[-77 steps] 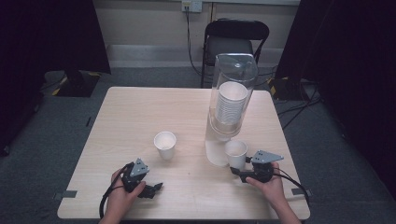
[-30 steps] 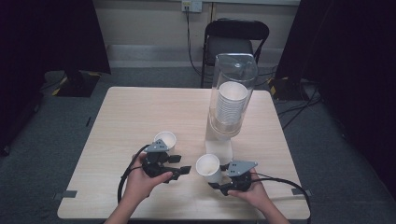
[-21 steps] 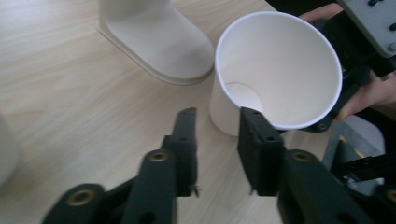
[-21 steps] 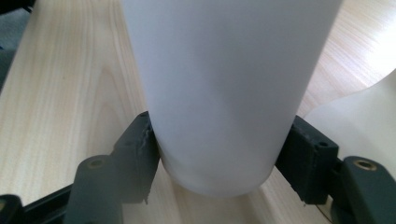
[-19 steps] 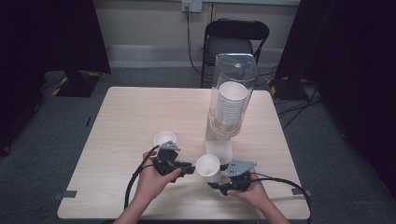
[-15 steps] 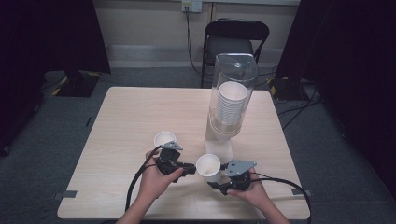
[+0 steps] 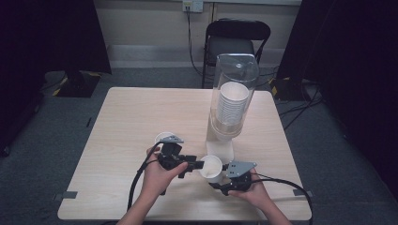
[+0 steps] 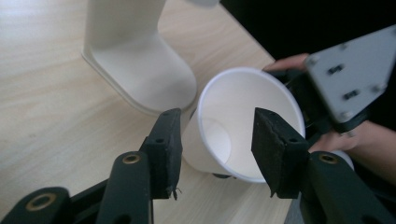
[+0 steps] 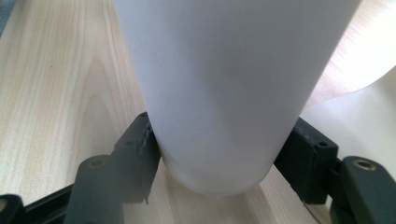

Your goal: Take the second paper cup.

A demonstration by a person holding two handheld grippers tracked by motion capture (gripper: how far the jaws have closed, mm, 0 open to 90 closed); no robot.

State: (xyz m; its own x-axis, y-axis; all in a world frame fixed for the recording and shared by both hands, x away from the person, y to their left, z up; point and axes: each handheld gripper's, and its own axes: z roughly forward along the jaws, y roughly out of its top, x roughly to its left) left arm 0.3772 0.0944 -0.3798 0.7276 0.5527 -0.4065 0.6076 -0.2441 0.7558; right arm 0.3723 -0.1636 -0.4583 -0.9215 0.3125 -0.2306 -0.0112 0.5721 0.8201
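White paper is what both tools close in on: in the high view a paper cup (image 7: 211, 167) sits clamped in the right gripper (image 7: 224, 179) near the front edge of the tabletop (image 7: 141, 112), just in front of the cup dispenser (image 7: 231, 101), tipped so its open mouth faces the left gripper (image 7: 196, 165), which lies level just to the cup's left with its jaw tips at the rim. A second cup (image 7: 163, 138) stands upright behind the left hand (image 7: 159, 174), towards the middle of the tabletop, and a chair (image 7: 238, 40) waits beyond the far edge. In the left gripper view the cup's (image 8: 243, 126) long axis runs almost straight away from the tool, mouth first, bottom towards the right hand (image 8: 355, 135); the black jaws have just been opening and stand part-way apart on either side of the near rim, one pad over the mouth, the other outside the wall, and neither appears to press on it; the dispenser's foot (image 8: 140, 60) stands just behind. In the right gripper view the cup's (image 9: 233, 93) lower wall sits squeezed between both jaws, bottom nearest the camera, above the wood. Judging by this, the left hand is the nearer one for taking the rim, forearm coming in from the front edge, wrist level.
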